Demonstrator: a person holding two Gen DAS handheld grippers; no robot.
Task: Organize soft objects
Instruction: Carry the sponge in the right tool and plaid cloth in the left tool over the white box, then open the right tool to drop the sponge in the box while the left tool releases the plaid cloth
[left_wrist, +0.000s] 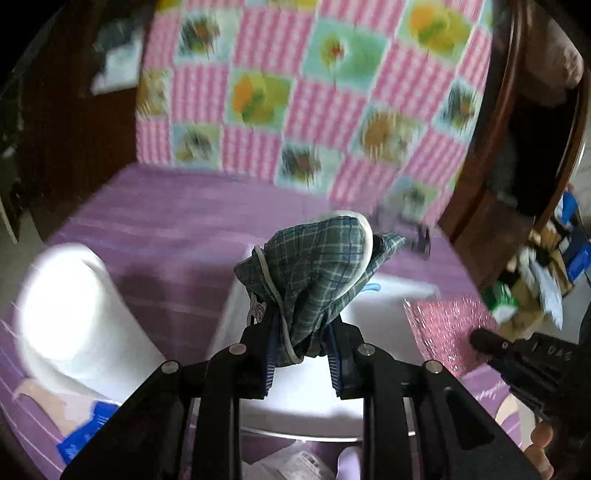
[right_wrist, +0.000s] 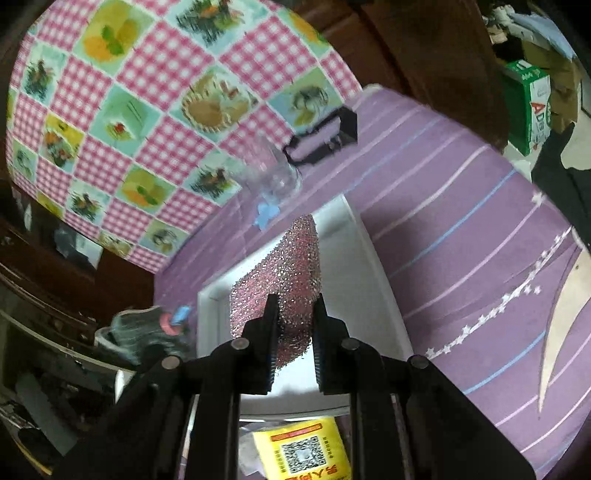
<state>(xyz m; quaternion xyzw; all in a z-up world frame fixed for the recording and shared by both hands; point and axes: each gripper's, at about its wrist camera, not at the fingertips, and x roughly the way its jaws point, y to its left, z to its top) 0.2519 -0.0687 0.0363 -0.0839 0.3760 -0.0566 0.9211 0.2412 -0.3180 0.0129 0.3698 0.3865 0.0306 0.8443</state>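
- Your left gripper (left_wrist: 301, 343) fingers clamp the bunched green plaid cloth pouch (left_wrist: 314, 266) over the shallow white plastic tray (right_wrist: 364, 251).
- Your right gripper (right_wrist: 295, 325) pinches the pink glittery scouring sponge (right_wrist: 284, 273) above it.
- Both look light and squashy; hold mid-body.

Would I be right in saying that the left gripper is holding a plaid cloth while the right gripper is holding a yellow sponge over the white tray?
Not quite: the sponge is glittery pink, not yellow, as the right wrist view shows. The rest stands: the right gripper holds it over the white tray, and the left gripper holds the plaid cloth.
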